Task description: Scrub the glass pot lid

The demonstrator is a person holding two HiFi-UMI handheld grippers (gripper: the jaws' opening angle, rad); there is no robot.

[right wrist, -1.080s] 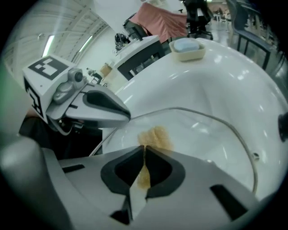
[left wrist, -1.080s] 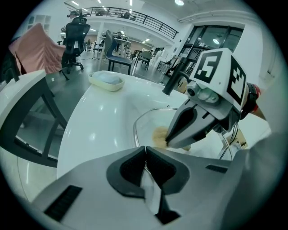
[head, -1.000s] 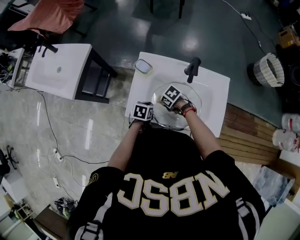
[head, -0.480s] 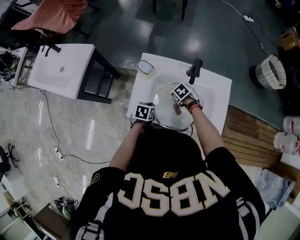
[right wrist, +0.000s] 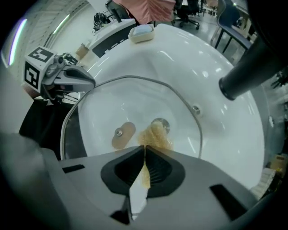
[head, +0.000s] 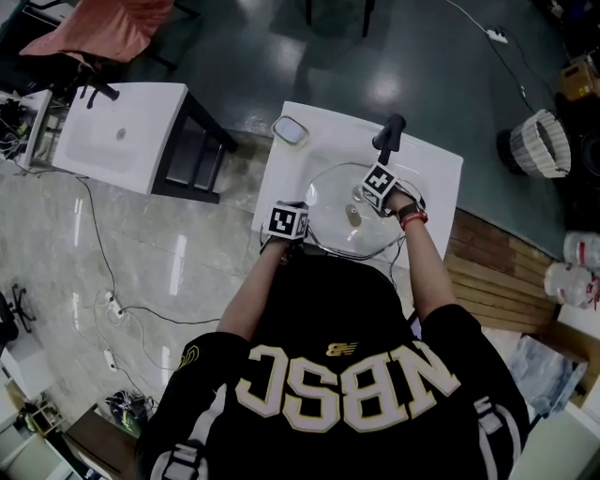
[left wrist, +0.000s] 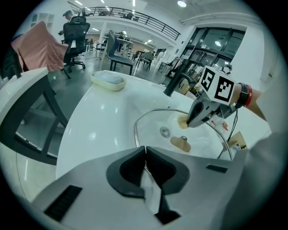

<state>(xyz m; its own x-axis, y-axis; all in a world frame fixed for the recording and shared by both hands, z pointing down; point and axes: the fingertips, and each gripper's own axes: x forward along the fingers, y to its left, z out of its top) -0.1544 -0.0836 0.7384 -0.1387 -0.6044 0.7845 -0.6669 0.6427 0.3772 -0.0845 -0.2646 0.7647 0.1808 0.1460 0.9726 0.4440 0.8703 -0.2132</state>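
A white table [head: 281,183] with a sunken basin stood where floors met: dark glossy floor [head: 375,47] beyond it, pale marble tiles [head: 141,272] with trailing cables [head: 112,309] to its left, wooden planks [head: 487,272] to its right. A second white table [head: 112,141] stood left of it, a pink cloth [head: 94,28] past that, a woven basket [head: 539,141] to its far right. Ceiling lights [left wrist: 181,3] shone above a railed mezzanine [left wrist: 130,15].

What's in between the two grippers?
The glass lid, with its tan knob in the middle. The left gripper pinches its rim and the right gripper holds a sponge against it. The head view shows it best.
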